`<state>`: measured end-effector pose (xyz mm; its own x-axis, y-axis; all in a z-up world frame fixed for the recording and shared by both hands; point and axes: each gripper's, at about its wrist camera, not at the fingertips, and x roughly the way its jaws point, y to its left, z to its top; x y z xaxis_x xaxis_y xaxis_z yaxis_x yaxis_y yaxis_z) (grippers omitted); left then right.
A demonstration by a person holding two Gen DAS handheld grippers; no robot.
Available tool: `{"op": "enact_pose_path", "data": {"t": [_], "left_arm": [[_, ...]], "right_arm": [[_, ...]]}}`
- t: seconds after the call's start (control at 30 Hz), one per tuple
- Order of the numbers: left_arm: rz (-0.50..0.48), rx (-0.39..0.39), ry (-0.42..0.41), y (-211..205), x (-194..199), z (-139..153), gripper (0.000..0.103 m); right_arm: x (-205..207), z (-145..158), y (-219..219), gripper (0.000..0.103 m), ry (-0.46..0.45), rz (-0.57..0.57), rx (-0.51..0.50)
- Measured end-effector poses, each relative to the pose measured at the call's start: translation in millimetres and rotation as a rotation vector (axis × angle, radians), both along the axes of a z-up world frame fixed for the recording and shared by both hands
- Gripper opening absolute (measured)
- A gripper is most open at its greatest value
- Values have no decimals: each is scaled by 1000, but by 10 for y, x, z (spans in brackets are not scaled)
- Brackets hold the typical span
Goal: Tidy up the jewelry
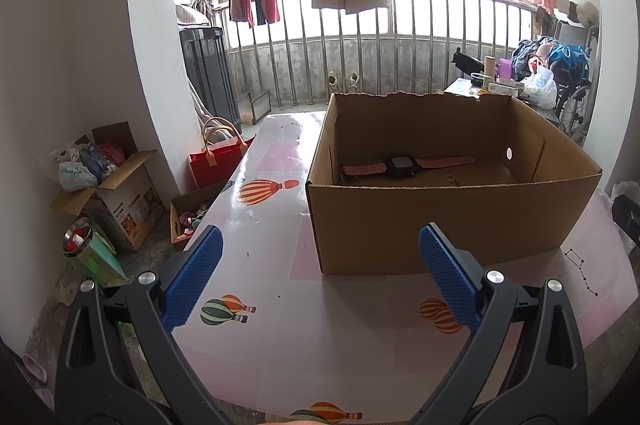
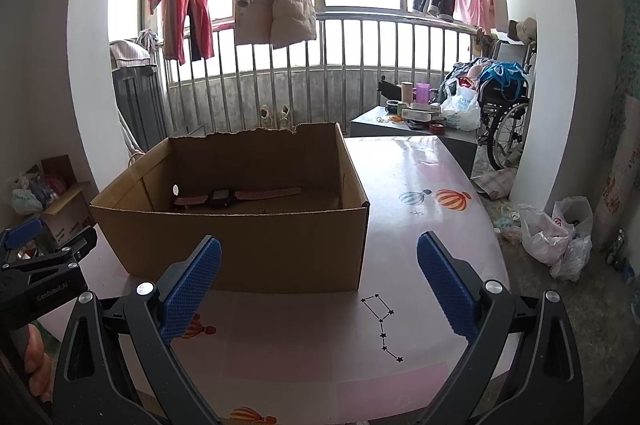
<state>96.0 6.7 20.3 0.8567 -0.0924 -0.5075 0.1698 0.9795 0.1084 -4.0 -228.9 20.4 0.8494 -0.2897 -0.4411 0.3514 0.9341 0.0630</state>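
Observation:
An open cardboard box stands on a pink table printed with hot-air balloons. Inside it lies a watch with a pink strap and black face. A small gold ring rests on the box floor near the watch. My left gripper is open in front of the box's near left corner, with nothing between its blue pads. My right gripper is open before the box's near right corner, also holding nothing. The left gripper shows at the left edge of the right wrist view, held by a hand.
Left of the table, on the floor, sit a red bag, open cartons and a green cup. Behind are a balcony railing with hanging clothes, a cluttered side table, a wheelchair and plastic bags.

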Motion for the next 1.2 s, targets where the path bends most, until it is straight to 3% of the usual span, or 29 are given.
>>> {"op": "enact_pose_path", "data": {"t": [1.2], "left_arm": [[6, 23, 63, -45, 24, -70, 95]], "right_arm": [[40, -49, -22, 96, 31, -2, 11]]}}
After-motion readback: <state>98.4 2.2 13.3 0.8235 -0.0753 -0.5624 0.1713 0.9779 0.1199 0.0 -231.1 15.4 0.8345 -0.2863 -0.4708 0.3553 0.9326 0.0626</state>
